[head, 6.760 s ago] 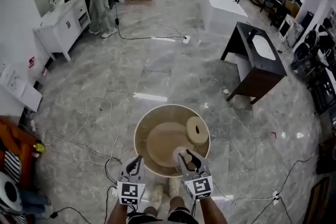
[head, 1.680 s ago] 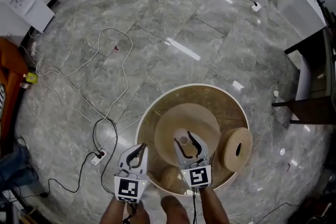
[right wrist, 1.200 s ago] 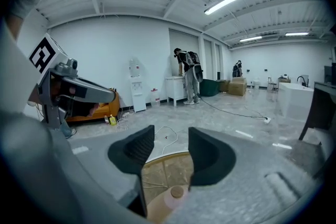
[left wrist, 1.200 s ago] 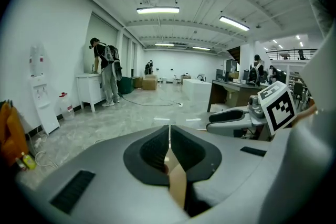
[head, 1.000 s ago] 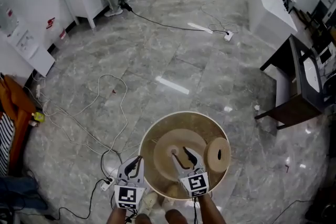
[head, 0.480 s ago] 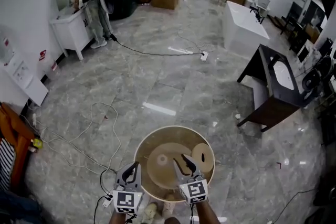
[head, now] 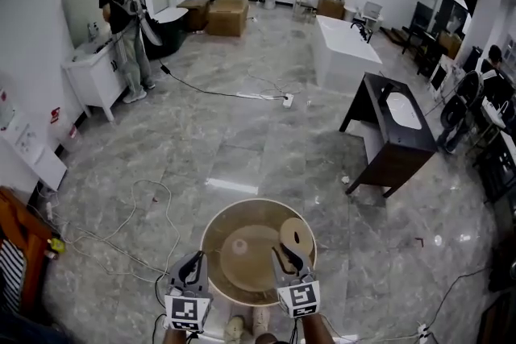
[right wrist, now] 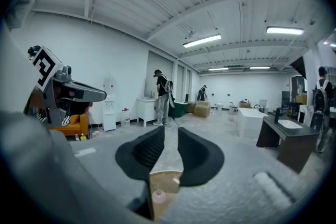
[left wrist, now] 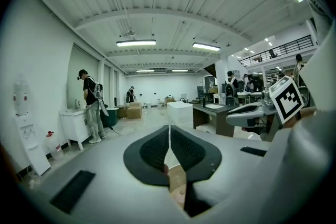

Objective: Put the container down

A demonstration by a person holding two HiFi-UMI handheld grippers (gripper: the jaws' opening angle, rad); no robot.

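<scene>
A round wooden basin (head: 214, 231) stands on the marble floor below me. It holds a wooden disc (head: 254, 258), a roll lying on its side (head: 296, 236), and a small pale container (head: 239, 246) resting on the disc. That small container (right wrist: 159, 196) also shows under the jaws in the right gripper view. My right gripper (head: 288, 255) (right wrist: 171, 134) hangs above the basin's near side. Its jaws have just been closing and still stand a little apart, with nothing between them. Over the basin's left rim, my left gripper (head: 193, 263) (left wrist: 169, 136) is shut and empty.
A dark vanity with a white sink (head: 393, 121) stands to the right, with a white block (head: 343, 44) beyond it. Cables (head: 137, 213) trail over the floor at the left. A person (head: 121, 12) stands at a white cabinet (head: 93, 76) far left. My shoes (head: 246, 325) are near the basin.
Both grippers have come up out of the basin. The right jaws stand closer together than before. The head view has lifted, so the basin looks smaller and more of the room shows.
</scene>
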